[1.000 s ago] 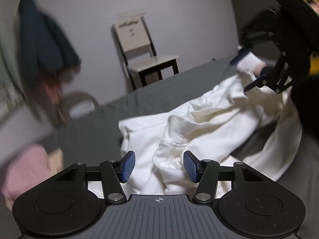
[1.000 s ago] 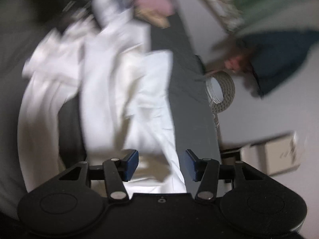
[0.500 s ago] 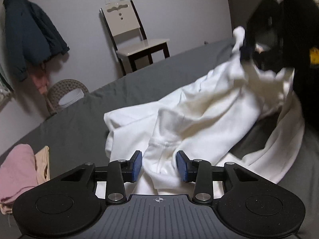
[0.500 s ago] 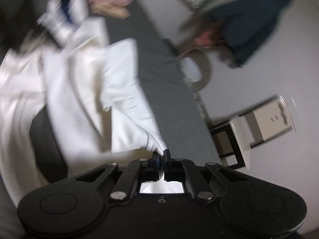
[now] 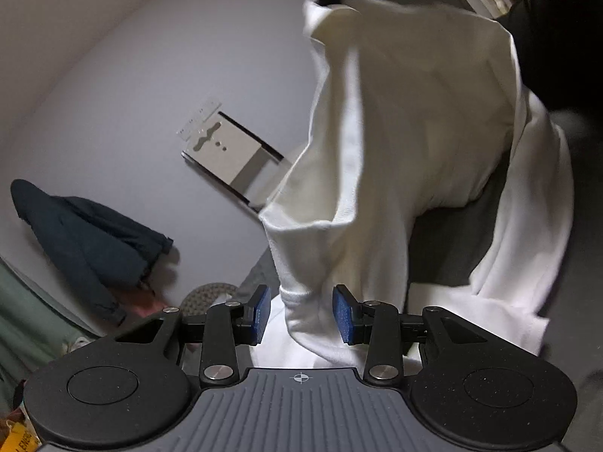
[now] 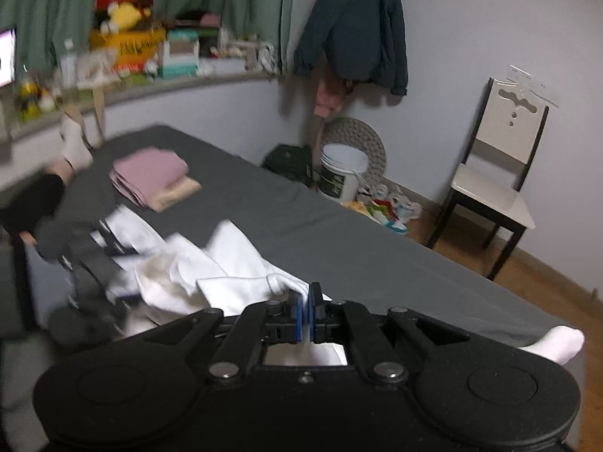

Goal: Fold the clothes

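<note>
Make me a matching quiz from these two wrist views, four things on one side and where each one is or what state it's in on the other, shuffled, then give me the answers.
Things:
1. left hand-held gripper
2. right hand-held gripper
3. dark blue jacket
4. pink folded clothes

Place or state:
A. hanging on the wall
B. shut on the white garment
C. lying on the grey bed
D. open, with white cloth hanging between its fingers

Pairs: 1-D, 2-B, 3-A, 4-C
</note>
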Demonstrator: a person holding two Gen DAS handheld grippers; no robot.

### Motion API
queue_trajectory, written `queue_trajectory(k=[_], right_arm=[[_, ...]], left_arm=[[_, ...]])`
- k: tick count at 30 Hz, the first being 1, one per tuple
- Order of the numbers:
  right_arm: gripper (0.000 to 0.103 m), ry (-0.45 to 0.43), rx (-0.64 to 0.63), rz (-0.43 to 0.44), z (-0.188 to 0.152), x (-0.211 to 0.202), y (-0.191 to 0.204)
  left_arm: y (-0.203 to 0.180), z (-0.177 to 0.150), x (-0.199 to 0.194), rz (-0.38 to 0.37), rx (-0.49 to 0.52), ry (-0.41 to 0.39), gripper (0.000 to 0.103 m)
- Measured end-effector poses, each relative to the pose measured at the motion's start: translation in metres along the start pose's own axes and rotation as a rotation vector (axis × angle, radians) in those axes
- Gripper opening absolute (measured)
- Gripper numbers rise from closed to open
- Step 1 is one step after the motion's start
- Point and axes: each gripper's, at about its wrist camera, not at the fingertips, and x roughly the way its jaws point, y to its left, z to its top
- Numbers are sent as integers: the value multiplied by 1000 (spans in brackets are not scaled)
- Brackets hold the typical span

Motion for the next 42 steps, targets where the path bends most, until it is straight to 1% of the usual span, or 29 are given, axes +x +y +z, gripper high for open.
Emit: queue_trajectory(k=[1,2,3,4,5,6,8,9,10,12,14,17,19,20,22,24,26,28,29,30,31,33,35,37,39,41,42], right_arm=[[4,-8,8,15,5,-5,0],[4,-7,15,26,9,-8,1],[4,-3,18,30,11,-11,3],[4,1,8,21,13,-13,6],[4,11,-18,-8,14,-14,9],[4,15,-33,-33,13,-15,14],[4,9,-42,-71,14,-23,20],[4,-6,-44,-87,14,-29,23],[4,-23,-45,-103,14,-35,27],[4,-102,-94,-174,13,-54,45],[4,-207,-183,-276,12,-74,73],[4,-389,-317,-470,15,-109,122],[4,-510,-397,-627,22,-135,153],[4,-562,-409,-691,27,-148,164],[4,-636,-402,-766,38,-176,179],[4,-704,-389,-824,51,-208,193],[4,-768,-425,-902,62,-238,209],[4,-817,-466,-951,76,-264,222],[4,-829,-475,-958,84,-273,224],[4,-836,-480,-964,92,-278,224],[4,-823,-479,-963,101,-280,220],[4,-781,-457,-937,114,-272,206],[4,-702,-442,-897,122,-247,184],[4,-614,-415,-850,122,-210,155],[4,-524,-390,-812,120,-168,125],[4,-444,-370,-799,120,-122,90],[4,-418,-364,-802,123,-106,75]], left_arm=[[0,1,-3,-4,-15,-6,37],[0,2,-6,-8,-29,-11,27],[0,3,-8,-12,-44,-17,22],[1,4,-11,-16,-59,-23,20],[3,5,-14,-19,-83,-31,12],[11,6,-19,-16,-127,-43,11],[30,5,-33,33,-194,-75,10],[41,4,-41,67,-218,-92,7],[53,4,-50,112,-231,-108,7],[77,6,-70,206,-239,-144,7],[100,16,-95,299,-239,-197,7],[133,38,-140,419,-246,-301,7],[153,57,-173,499,-241,-377,7],[161,67,-191,540,-230,-421,7],[178,84,-225,607,-218,-502,7],[192,100,-261,657,-206,-584,7],[201,116,-297,729,-161,-668,7],[211,129,-324,808,-117,-723,7],[218,134,-334,830,-114,-742,7],[227,138,-341,832,-125,-756,7],[237,142,-347,821,-142,-765,7],[256,150,-343,742,-190,-751,7],[266,156,-319,678,-194,-697,7],[268,157,-273,649,-145,-605,7],[262,155,-218,596,-115,-509,7],[258,154,-165,530,-119,-424,7],[259,156,-143,511,-124,-394,7]])
